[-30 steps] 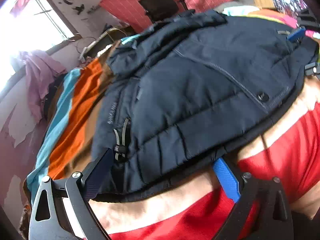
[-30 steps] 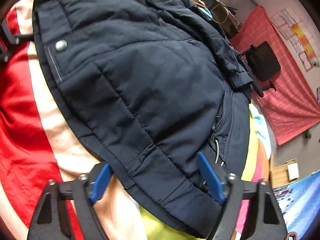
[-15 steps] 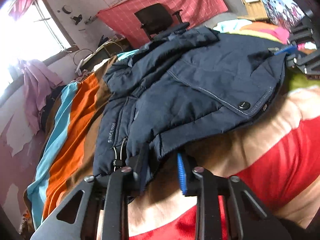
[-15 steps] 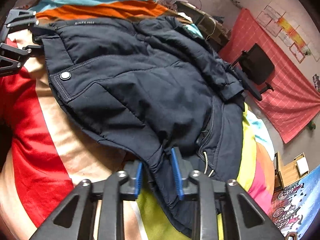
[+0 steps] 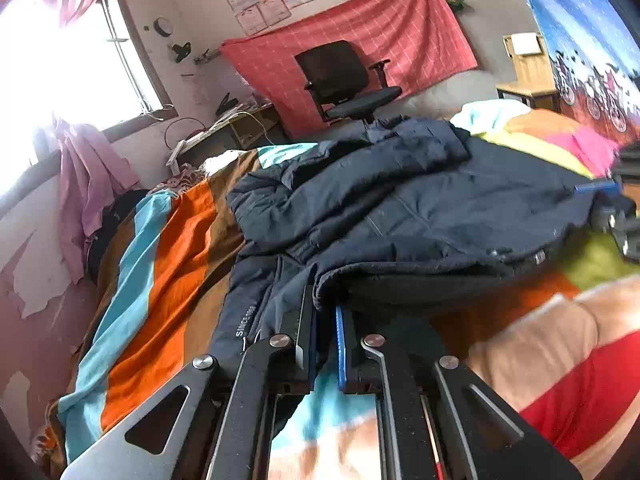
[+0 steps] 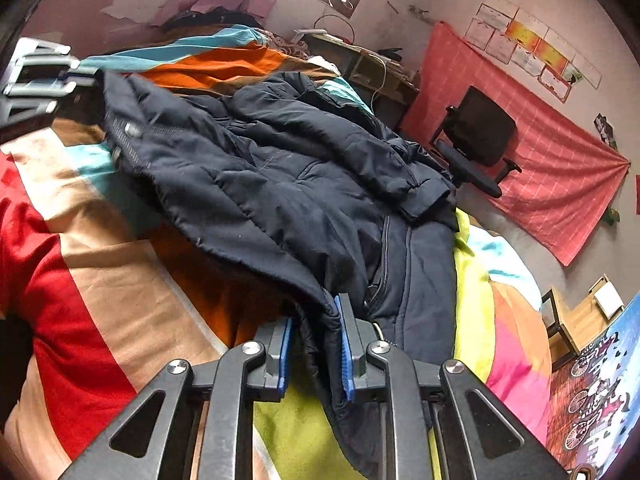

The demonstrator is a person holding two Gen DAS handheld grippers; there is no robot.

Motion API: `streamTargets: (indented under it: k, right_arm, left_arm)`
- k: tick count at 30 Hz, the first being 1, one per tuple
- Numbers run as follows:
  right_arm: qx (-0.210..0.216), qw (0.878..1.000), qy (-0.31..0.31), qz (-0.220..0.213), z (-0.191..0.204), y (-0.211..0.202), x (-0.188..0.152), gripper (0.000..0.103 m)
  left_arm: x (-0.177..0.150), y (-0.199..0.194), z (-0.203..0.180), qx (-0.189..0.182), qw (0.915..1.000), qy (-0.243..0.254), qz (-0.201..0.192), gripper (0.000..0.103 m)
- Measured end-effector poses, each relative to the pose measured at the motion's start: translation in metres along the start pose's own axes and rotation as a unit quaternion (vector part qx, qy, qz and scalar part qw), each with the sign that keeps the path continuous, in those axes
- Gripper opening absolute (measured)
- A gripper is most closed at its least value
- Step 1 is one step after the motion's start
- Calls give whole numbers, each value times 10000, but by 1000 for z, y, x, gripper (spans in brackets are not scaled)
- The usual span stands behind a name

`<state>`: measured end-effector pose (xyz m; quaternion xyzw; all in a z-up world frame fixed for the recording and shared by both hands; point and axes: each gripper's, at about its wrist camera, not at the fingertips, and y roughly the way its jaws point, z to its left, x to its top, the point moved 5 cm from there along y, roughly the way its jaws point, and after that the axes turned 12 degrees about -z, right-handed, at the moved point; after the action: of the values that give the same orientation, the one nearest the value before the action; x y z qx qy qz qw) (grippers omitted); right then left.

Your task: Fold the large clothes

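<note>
Striped bedding [image 5: 168, 280] in orange, teal, brown, red and cream covers the bed on which everything lies. No container is seen on it. Nearest in the left wrist view, the left tongs [image 5: 325, 320] are clamped nearly shut on the hem corner of a dark navy padded jacket [image 5: 420, 216], the fabric pinched between a black pad and a blue pad [image 5: 340, 344]. In the right wrist view the right tongs [image 6: 314, 344] are closed on the opposite hem corner of the jacket [image 6: 280, 184], a thick fold being pressed between the two blue pads. The held hem edge is raised off the bedding, with shadow beneath it, while the rest of the jacket is spread away from both tongs towards the far side of the bed, its sleeves bunched on top. Each pair of tongs is seen at the edge of the other's view, at its own corner of the hem. Beyond the bed a black office chair [image 5: 344, 80] is set before a red checked cloth [image 5: 400, 36] hung on the wall, and a cluttered counter [image 5: 232, 128] is placed below a bright window [image 5: 64, 60].
</note>
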<state>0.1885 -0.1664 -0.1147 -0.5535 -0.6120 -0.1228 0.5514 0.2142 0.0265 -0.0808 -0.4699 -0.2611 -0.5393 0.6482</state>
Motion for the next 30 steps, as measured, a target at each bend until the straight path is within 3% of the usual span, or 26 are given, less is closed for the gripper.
streamTargets:
  k: [10, 14, 18, 24, 30]
  right_arm:
    - [-423, 9960, -712, -325, 12, -12, 5, 23]
    - [-517, 9943, -775, -522, 9, -18, 8, 13]
    - [-517, 9945, -596, -682, -2, -21, 19, 9]
    - [-652, 9929, -60, -989, -39, -14, 61, 8]
    - [-941, 9878, -14, -1241, -84, 17, 122, 8]
  left_arm:
    - [21, 5, 17, -45, 9997, -249, -40, 6]
    - [30, 7, 22, -48, 9996, -275, -83, 5]
    - [47, 15, 34, -54, 9993, -331, -153, 5]
    - [91, 45, 64, 71, 9982, -388, -446, 4]
    - [131, 97, 92, 299, 9965, -371, -694, 4]
